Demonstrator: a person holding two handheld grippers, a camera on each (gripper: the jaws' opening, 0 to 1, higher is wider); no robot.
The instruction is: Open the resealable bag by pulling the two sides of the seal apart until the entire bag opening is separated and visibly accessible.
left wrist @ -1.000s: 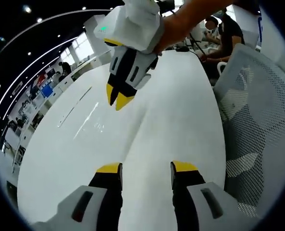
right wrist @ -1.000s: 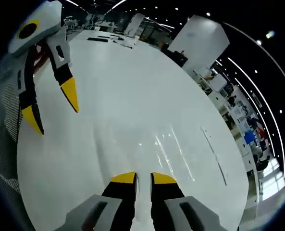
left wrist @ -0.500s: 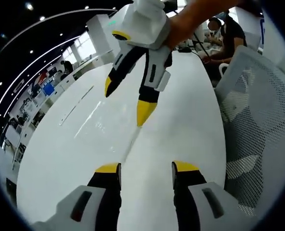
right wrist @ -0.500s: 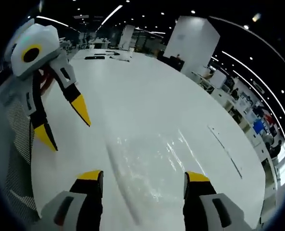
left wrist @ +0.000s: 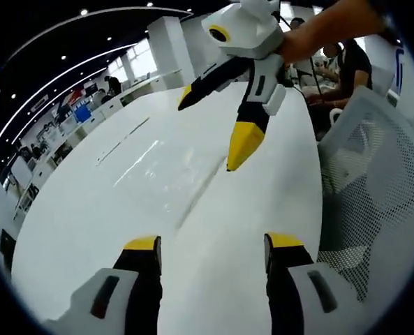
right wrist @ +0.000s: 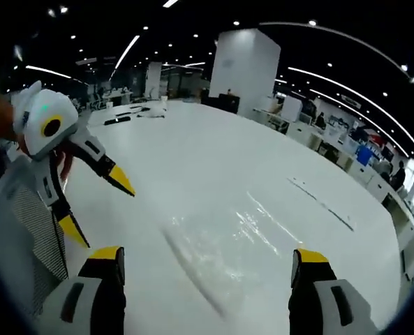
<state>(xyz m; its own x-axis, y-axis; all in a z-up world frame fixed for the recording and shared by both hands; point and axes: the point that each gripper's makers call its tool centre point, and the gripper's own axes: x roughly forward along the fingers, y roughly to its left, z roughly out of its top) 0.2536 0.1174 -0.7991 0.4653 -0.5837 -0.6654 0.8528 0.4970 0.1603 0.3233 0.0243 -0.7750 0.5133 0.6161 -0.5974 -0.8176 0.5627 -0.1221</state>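
Both tongs wide and empty above the table (left wrist: 88,209): left gripper (left wrist: 211,246), right gripper (right wrist: 207,257); clear bag (right wrist: 220,241) lies flat between and ahead of them, seal line (right wrist: 193,272) running lengthwise away, neither plainly nearer.

white table (left wrist: 88,202), mesh chair (left wrist: 374,202), seated people (left wrist: 343,59)

Your left gripper (left wrist: 212,246) has its jaws spread apart and holds nothing. Your right gripper (right wrist: 208,259) is wide apart too, also with nothing between, your forearm (left wrist: 318,28) reaching in behind it.
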